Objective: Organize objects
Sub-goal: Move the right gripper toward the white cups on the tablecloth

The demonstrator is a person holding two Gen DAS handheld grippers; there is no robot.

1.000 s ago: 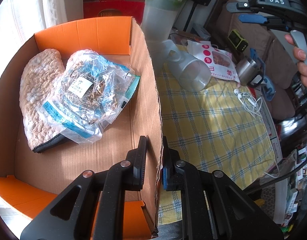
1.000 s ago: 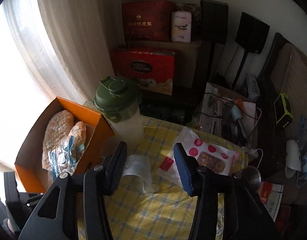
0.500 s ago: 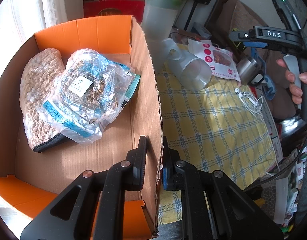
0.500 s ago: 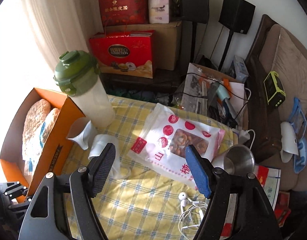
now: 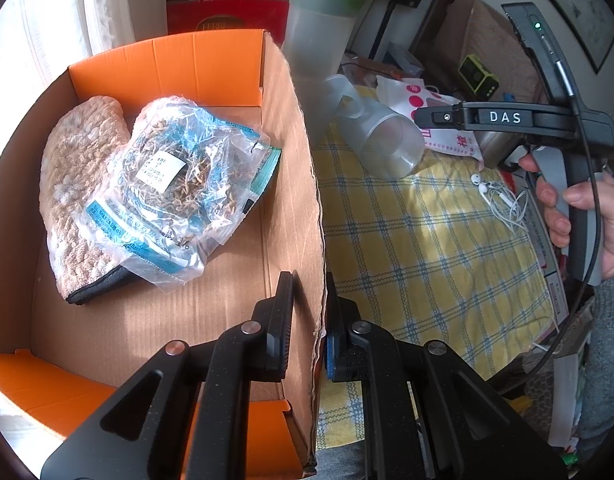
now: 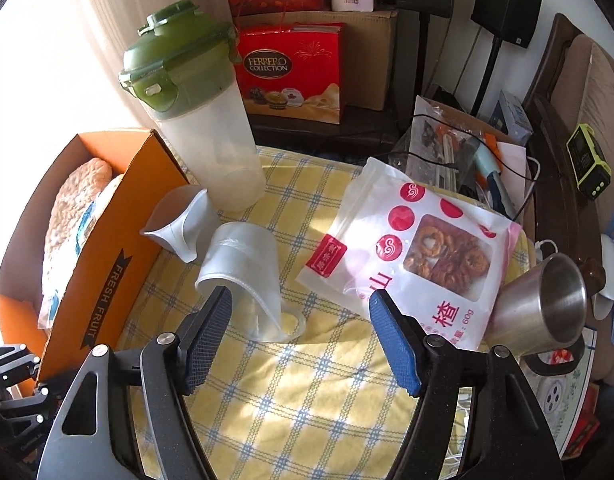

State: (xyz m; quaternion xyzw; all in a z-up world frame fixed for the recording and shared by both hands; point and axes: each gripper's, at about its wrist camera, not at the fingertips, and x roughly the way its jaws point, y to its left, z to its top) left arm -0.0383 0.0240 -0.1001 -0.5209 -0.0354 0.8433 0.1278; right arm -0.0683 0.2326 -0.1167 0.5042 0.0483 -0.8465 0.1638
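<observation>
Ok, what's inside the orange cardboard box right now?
Inside the box lies a tan knitted cloth, with a clear plastic packet of dried strands resting on top. The packet covers part of the cloth; anything beneath them is hidden.

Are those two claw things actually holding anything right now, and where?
The left gripper pinches the cardboard box by the top edge of its side wall. The right gripper is open, holding nothing.

Left gripper (image 5: 309,320): matte black angular fingers w/ silver round screws at the pivots, blue ribbed pads on inner faces. Right gripper (image 6: 301,330): same black frame & silver screws, blue cross-hatched pads. From the side its body reads "DAS" in white, green LED lit, thin black cable trailing, grey handle in a bare hand (image 5: 579,216).
</observation>
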